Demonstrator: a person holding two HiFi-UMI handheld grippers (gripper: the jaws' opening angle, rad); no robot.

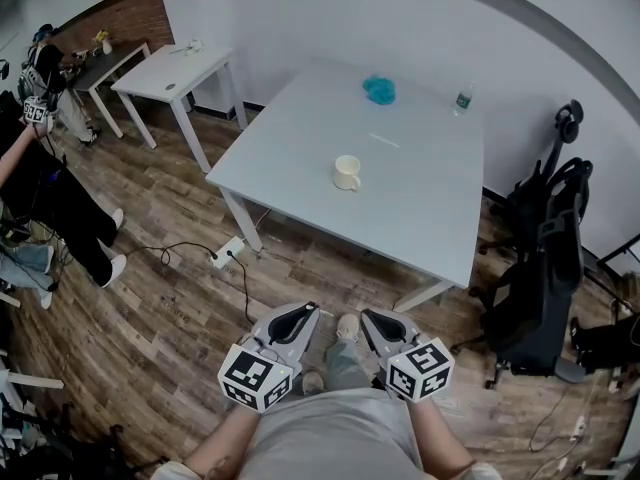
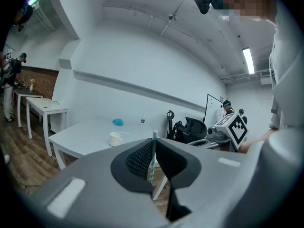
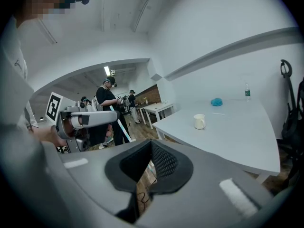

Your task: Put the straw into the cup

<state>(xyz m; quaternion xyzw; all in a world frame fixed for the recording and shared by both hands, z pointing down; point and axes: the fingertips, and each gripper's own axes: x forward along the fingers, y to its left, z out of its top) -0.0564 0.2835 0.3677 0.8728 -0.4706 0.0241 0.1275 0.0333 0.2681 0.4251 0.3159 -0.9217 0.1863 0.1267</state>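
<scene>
A white cup (image 1: 346, 172) with a handle stands near the middle of the white table (image 1: 430, 218); it also shows as the cup (image 2: 114, 138) in the left gripper view and the cup (image 3: 199, 121) in the right gripper view. Both grippers hang close to my body, well short of the table. My left gripper (image 1: 298, 316) is shut on a white straw with teal stripes (image 2: 151, 161), which stands upright between its pads. From the right gripper view the straw (image 3: 121, 126) juts out of the left gripper (image 3: 97, 118). My right gripper (image 1: 376, 318) is shut with nothing in it.
A blue crumpled thing (image 1: 379, 89), a small bottle (image 1: 464, 96) and a thin white strip (image 1: 383, 140) lie on the far part of the table. A black office chair (image 1: 545, 268) stands right of it. A power strip with cable (image 1: 228, 253) lies on the wood floor. More tables and people are at the left.
</scene>
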